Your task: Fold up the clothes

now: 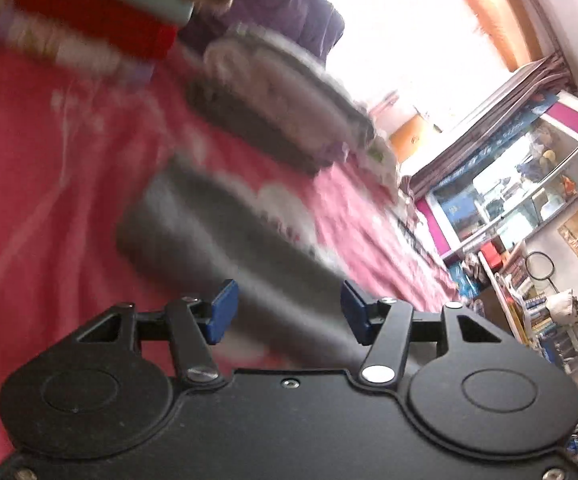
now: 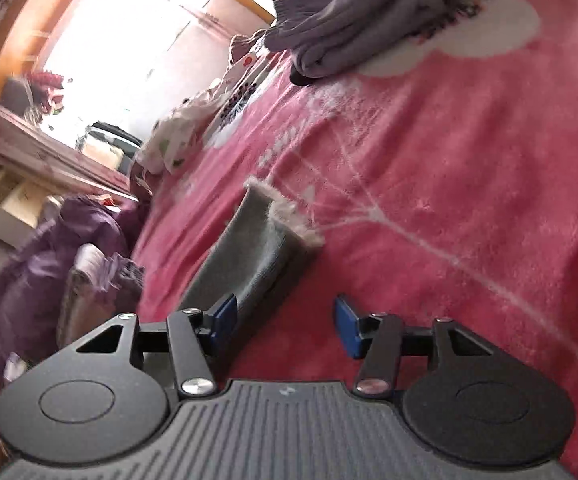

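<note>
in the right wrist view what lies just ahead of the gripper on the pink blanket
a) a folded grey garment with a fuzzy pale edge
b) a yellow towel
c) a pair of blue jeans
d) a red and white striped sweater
a: a folded grey garment with a fuzzy pale trim lies on the pink blanket just beyond the right gripper, whose blue pads stand apart and clamp nothing.

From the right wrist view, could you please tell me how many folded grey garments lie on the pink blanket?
2: a small grey folded piece just ahead of the tool, and a larger grey-lilac folded stack at the far top. Others may lie outside the view.
</note>
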`<state>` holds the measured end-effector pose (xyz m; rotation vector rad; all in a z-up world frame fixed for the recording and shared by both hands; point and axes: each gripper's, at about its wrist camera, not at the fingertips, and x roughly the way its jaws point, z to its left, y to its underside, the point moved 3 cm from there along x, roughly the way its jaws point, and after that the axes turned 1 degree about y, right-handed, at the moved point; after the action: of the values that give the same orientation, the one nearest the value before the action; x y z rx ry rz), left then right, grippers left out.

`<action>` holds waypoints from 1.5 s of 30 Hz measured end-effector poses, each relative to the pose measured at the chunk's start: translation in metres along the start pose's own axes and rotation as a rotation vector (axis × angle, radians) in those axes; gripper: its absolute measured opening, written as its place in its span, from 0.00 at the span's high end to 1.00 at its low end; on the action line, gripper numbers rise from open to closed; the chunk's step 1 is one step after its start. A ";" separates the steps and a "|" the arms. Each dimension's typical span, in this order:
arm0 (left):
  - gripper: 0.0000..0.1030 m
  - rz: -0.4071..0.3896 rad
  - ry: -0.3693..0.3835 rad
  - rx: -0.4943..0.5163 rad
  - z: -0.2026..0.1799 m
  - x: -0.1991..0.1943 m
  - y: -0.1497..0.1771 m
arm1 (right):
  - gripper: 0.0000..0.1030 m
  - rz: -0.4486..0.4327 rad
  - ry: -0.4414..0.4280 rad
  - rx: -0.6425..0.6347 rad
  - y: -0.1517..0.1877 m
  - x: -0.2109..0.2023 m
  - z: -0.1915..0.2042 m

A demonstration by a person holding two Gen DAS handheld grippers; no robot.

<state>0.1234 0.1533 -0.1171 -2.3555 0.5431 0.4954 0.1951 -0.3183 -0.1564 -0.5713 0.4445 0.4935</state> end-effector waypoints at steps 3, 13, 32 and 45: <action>0.46 -0.010 0.007 -0.089 0.019 0.005 0.001 | 0.48 -0.013 -0.034 0.044 -0.003 0.004 -0.008; 0.46 -0.132 0.039 -0.355 0.063 0.025 -0.007 | 0.50 -0.021 -0.169 0.010 -0.029 0.035 -0.017; 0.76 -0.318 -0.062 -0.086 -0.005 0.017 -0.022 | 0.70 -0.036 -0.157 -0.123 -0.029 0.044 -0.012; 0.80 -0.320 -0.050 0.477 -0.181 0.036 0.013 | 0.72 0.026 -0.203 0.049 -0.040 0.046 -0.022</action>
<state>0.1839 0.0132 -0.0128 -1.9153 0.2197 0.2414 0.2478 -0.3464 -0.1806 -0.4633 0.2699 0.5580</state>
